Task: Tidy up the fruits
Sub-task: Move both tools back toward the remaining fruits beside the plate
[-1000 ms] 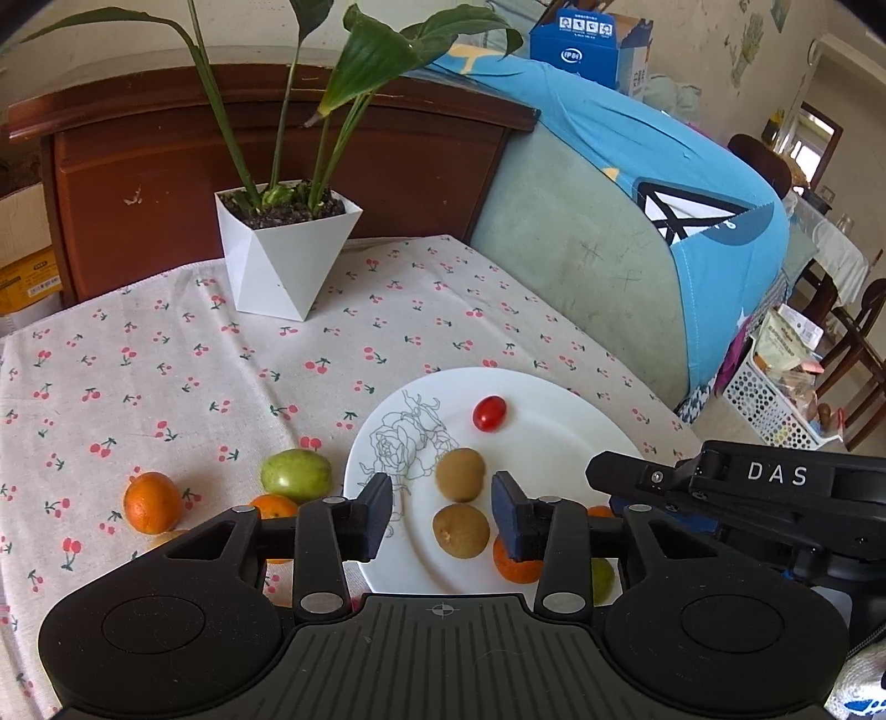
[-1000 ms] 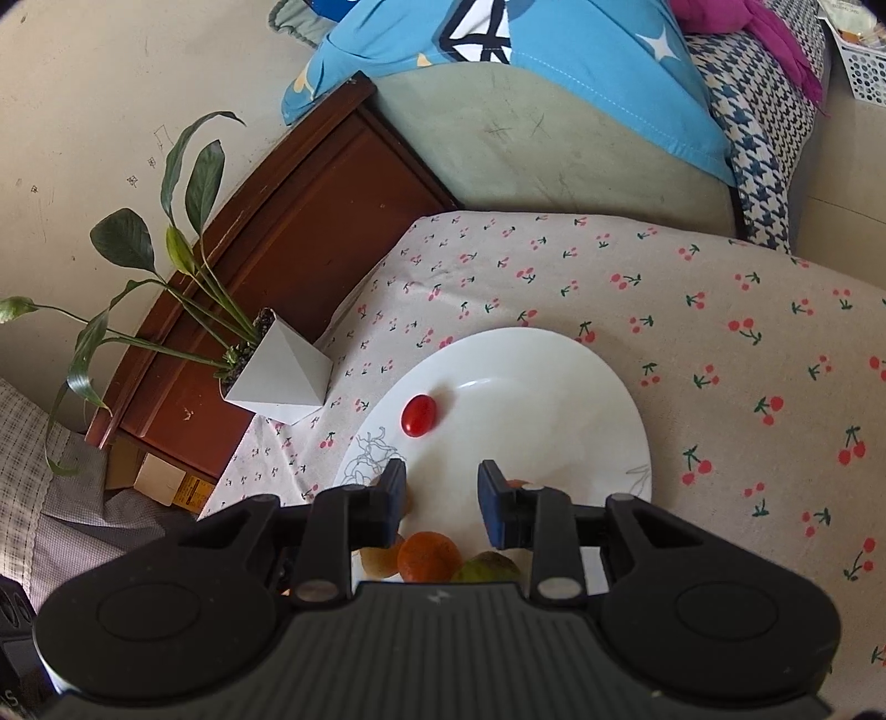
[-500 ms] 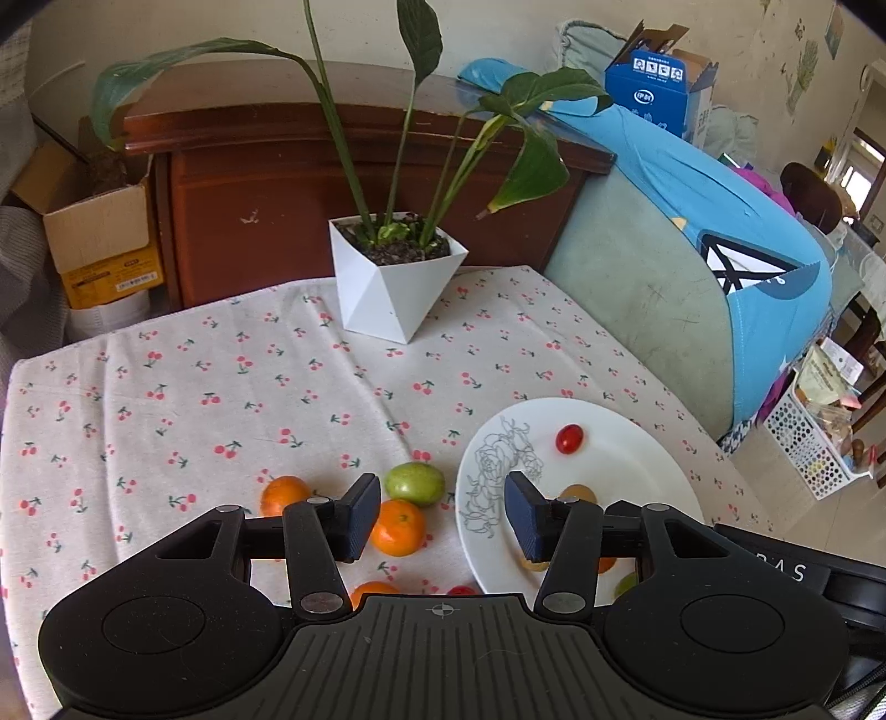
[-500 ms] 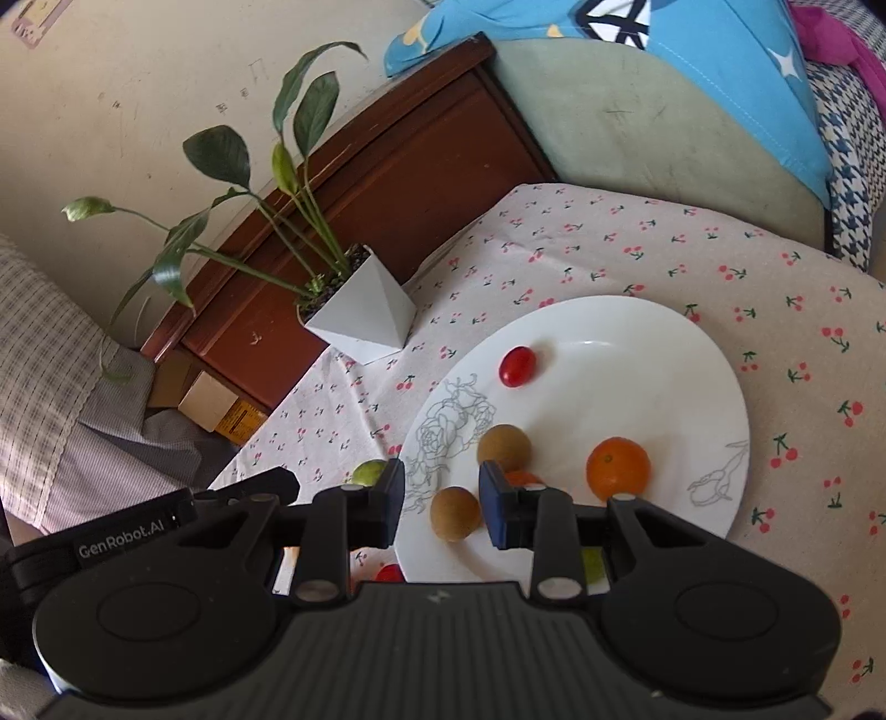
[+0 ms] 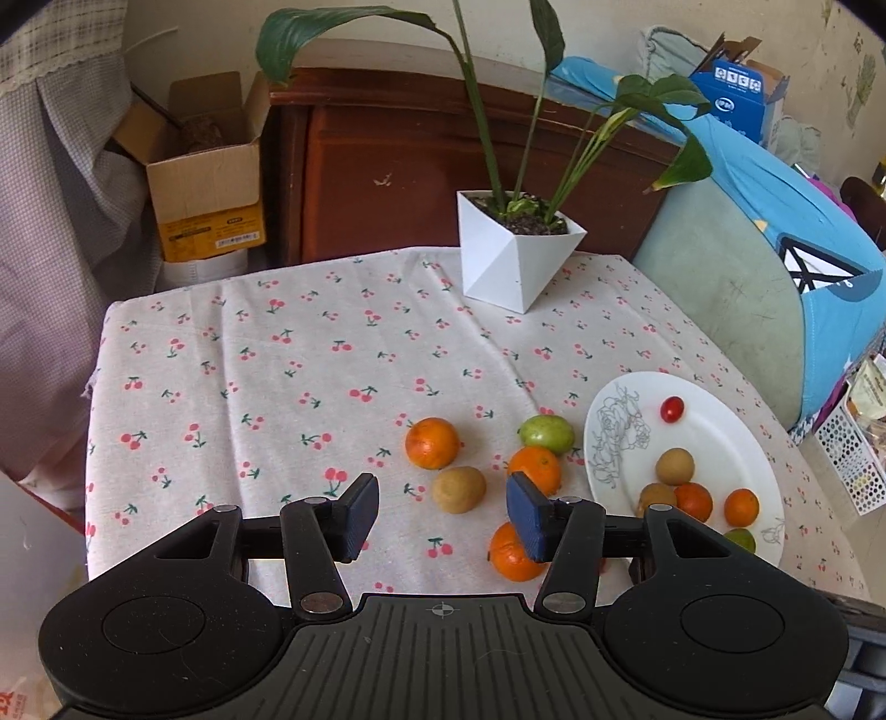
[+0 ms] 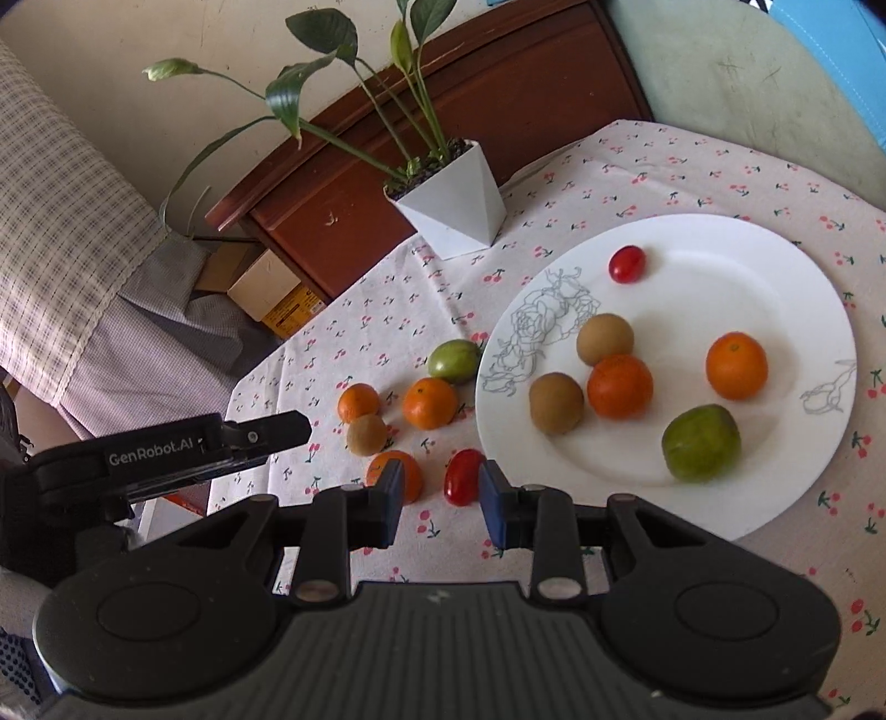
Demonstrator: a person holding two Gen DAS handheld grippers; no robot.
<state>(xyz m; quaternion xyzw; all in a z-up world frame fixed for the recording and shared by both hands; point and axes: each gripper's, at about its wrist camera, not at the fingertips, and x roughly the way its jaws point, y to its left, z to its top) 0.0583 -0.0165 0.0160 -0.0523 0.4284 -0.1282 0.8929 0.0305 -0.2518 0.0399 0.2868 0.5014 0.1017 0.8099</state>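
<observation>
In front of me the desk [image 5: 310, 354] wears a pale cloth printed with small red cherries. At its far edge a white angular pot [image 5: 512, 252] holds a long-leaved green plant. Behind it stands a dark brown wooden cabinet [image 5: 398, 166] against a cream wall [image 5: 183, 39]. To my left of the cabinet, an open cardboard box [image 5: 207, 166] sits on a white tub, with checked cloth [image 5: 55, 166] hanging beside it. On my right a grey-green seat back [image 5: 725, 277] carries a bright blue cloth [image 5: 819, 232], and a blue carton [image 5: 739, 94] rests higher up. Soft daylight fills the room.
</observation>
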